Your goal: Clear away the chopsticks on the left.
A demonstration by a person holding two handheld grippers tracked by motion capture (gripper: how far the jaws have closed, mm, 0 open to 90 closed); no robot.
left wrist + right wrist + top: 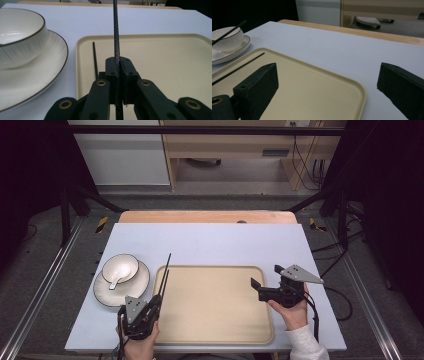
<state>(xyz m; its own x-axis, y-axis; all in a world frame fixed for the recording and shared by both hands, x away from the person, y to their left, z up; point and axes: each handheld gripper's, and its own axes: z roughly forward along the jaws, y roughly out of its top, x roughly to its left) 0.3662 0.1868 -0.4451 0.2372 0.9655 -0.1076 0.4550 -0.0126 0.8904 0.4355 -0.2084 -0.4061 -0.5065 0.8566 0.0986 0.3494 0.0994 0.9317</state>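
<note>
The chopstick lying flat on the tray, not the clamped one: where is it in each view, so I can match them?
High view: the loose chopstick lies along the tray's left edge, beside the gripped one.
Left gripper view: it lies left of the shut jaws, inside the tray rim.
Right gripper view: a thin dark line at far left, running toward the tray corner.
Shared landmark: the beige tray, with the white bowl left of it.

Wooden cabinet (235, 145) beyond grey floor (200, 200)
</note>
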